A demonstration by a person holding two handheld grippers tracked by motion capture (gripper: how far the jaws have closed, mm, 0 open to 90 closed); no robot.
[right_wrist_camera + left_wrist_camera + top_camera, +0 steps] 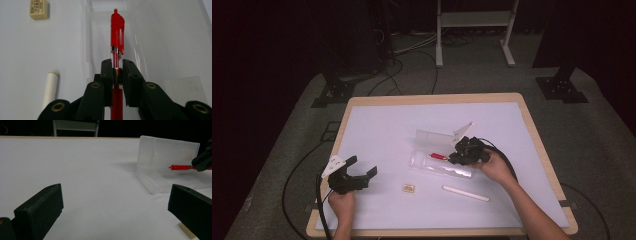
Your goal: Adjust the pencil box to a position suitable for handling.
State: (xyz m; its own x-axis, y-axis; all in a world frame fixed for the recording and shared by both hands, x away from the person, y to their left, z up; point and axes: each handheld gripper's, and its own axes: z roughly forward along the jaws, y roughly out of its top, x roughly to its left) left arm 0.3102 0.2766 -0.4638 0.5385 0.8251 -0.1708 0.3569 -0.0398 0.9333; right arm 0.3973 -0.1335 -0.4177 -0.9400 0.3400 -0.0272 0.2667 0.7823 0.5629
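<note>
The right gripper (117,72) pinched a red pen (117,37) between its jaws, holding it over the open clear plastic case (439,150) near the middle of the counter (387,120). The left gripper (361,166), jaws spread with nothing between them, sat near the counter's front left corner. An eraser (408,188) and a white stick (465,193) lay toward the front edge.

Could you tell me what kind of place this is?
Probably a lab or studio set up for recording, not a home. The white table stands alone on grey carpet, dark curtains surround it, cables run across the floor, and a metal stand stands behind.
</note>
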